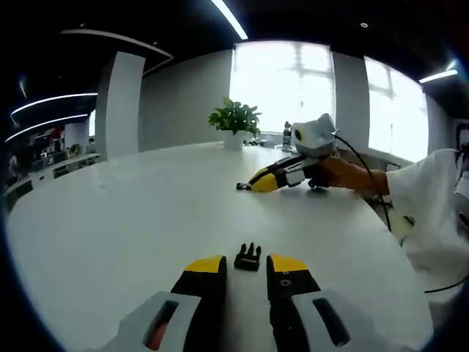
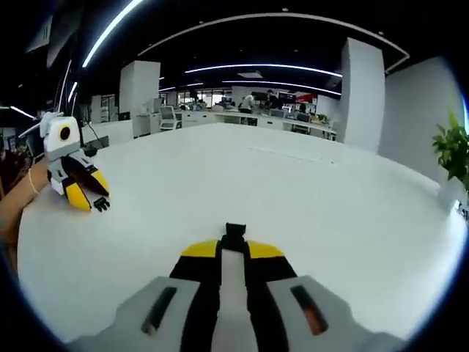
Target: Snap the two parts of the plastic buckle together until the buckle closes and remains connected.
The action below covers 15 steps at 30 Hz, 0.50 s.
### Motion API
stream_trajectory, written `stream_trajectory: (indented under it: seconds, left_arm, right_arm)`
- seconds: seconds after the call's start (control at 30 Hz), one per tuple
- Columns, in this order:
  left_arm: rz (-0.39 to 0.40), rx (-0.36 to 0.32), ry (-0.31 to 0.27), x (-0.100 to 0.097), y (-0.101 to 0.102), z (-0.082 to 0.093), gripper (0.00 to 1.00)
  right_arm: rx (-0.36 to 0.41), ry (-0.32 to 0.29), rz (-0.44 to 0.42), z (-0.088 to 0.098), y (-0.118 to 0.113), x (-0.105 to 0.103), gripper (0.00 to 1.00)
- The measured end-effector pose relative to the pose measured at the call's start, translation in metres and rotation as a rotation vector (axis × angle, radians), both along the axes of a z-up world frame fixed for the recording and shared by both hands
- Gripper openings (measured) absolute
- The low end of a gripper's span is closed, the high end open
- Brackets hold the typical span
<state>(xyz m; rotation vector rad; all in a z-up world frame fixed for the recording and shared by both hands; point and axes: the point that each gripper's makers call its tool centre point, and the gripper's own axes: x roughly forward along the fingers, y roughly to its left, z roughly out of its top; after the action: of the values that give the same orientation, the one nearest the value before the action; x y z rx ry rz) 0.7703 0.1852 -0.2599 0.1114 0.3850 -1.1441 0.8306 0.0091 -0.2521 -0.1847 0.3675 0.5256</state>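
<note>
A pronged buckle part [image 1: 248, 257] lies on the table [image 1: 132, 220], just ahead of the tips of the left gripper [image 1: 246, 268] and between its two spread jaws. Farther across the table, to the right in the left gripper view, the right gripper [image 1: 242, 186] is rested low on the surface, with a second buckle part [image 1: 239, 187] pinched at its tips. In the right gripper view that part [image 2: 234, 232] is seen projecting from the closed jaws of the right gripper [image 2: 234, 248]. Far to the left there, the left gripper [image 2: 89, 202] is placed near the table edge, the pronged part [image 2: 102, 204] just beside its tips. A potted plant [image 1: 234, 123] stands at the table's far side.
</note>
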Motion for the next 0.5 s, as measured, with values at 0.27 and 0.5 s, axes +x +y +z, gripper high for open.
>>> stream_trajectory:
  seconds: [0.27,0.5]
  left_arm:
    - [0.001,-0.006,0.003,0.0,0.0,0.0,0.21]
    - [-0.001,-0.004,0.0,0.0,0.0,0.0,0.21]
  right_arm:
    - [-0.008,-0.013,0.038,0.001,0.011,-0.009,0.39]
    - [0.093,0.01,0.144,0.005,0.023,-0.011,0.79]
